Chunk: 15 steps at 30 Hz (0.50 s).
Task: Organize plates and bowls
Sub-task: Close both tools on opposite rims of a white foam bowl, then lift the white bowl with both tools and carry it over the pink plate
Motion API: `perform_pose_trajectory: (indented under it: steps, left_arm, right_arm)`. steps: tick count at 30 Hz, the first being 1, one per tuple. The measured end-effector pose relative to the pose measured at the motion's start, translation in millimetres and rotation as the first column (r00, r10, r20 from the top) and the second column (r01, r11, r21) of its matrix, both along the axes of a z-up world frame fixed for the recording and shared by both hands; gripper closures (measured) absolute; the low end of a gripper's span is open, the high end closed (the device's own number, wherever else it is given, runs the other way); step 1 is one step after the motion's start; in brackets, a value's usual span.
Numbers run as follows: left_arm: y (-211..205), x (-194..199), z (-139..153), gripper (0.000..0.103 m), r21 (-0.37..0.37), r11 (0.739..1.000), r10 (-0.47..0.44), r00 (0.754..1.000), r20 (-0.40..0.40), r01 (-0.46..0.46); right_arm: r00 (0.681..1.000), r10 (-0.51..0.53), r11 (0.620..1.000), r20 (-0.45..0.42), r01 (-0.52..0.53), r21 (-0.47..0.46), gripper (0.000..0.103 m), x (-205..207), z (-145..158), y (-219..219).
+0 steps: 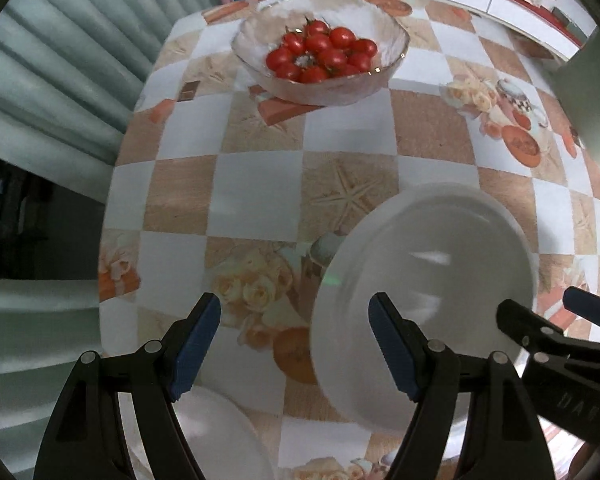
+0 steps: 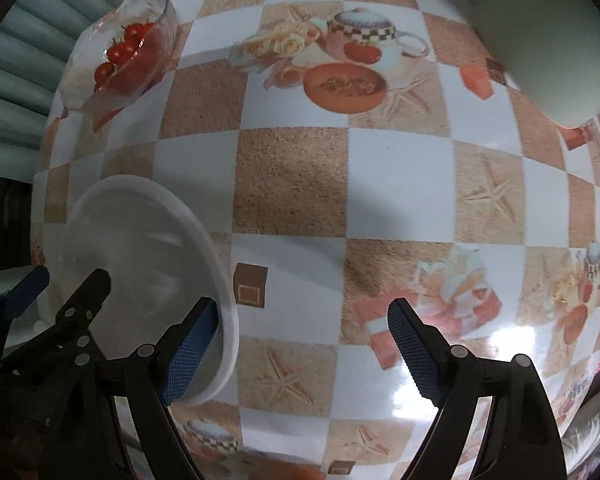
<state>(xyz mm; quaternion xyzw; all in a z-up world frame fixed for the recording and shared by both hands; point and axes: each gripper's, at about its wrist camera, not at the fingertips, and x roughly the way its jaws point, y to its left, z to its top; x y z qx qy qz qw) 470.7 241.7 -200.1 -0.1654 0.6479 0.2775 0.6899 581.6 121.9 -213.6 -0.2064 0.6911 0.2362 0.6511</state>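
A white bowl (image 1: 432, 280) sits on the checkered table (image 1: 260, 200), tilted and blurred, at lower right of the left wrist view. My left gripper (image 1: 296, 344) is open; its right finger (image 1: 392, 344) lies over the bowl's near rim, its left finger over bare cloth. A second white dish (image 1: 220, 432) shows under the left fingers. In the right wrist view the white bowl (image 2: 140, 264) is at lower left. My right gripper (image 2: 300, 348) is open; its left finger (image 2: 188, 356) is at the bowl's right rim. The right gripper (image 1: 548, 320) shows beside the bowl.
A glass bowl of cherry tomatoes (image 1: 320, 56) stands at the table's far side, also in the right wrist view (image 2: 128, 56). A pale green object (image 2: 552, 40) stands at far right. Corrugated grey-green sheeting (image 1: 60, 80) lies past the table's left edge.
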Motion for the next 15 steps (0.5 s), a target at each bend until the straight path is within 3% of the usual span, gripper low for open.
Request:
perform_pose_trajectory:
  steps: [3, 5, 6, 8, 10, 13, 15]
  left_arm:
    - [2.1, 3.9, -8.4, 0.024, -0.015, 1.000, -0.008, 1.000, -0.013, 0.008]
    - [4.6, 1.8, -15.4, 0.032, -0.054, 0.999, 0.001, 1.000, -0.014, -0.001]
    - [5.0, 1.4, -19.2, 0.042, -0.070, 0.998, 0.002, 1.000, -0.022, -0.004]
    - [3.3, 2.1, -19.4, 0.050, -0.091, 0.996, -0.002, 1.000, -0.003, 0.001]
    - [-2.8, 5.4, -18.7, 0.068, -0.096, 0.995, -0.032, 0.999, 0.004, 0.033]
    - [-12.1, 8.3, -17.9, 0.069, -0.086, 0.994, -0.069, 0.998, 0.004, 0.069]
    - [-14.9, 6.2, -19.4, 0.070, -0.116, 0.992, -0.054, 0.998, 0.011, 0.055]
  right_arm:
    - [1.000, 0.006, 1.000, 0.002, -0.006, -0.002, 0.015, -0.4, -5.2, 5.1]
    - [1.000, 0.011, 1.000, -0.008, -0.011, 0.003, 0.018, -1.8, -9.6, 10.2]
    - [1.000, 0.014, 1.000, -0.013, -0.014, 0.004, 0.021, -3.4, -12.0, 12.1]
    - [0.999, 0.017, 0.999, -0.033, -0.016, 0.032, 0.034, -6.4, -14.0, 14.1]
    - [0.999, 0.024, 0.999, -0.040, -0.022, 0.048, 0.045, -9.3, -13.8, 15.5]
    - [0.995, 0.050, 0.996, -0.091, -0.044, 0.072, 0.077, -13.3, -15.4, 18.9]
    - [0.990, 0.047, 0.997, -0.133, -0.038, 0.071, 0.082, -17.8, -19.6, 18.7]
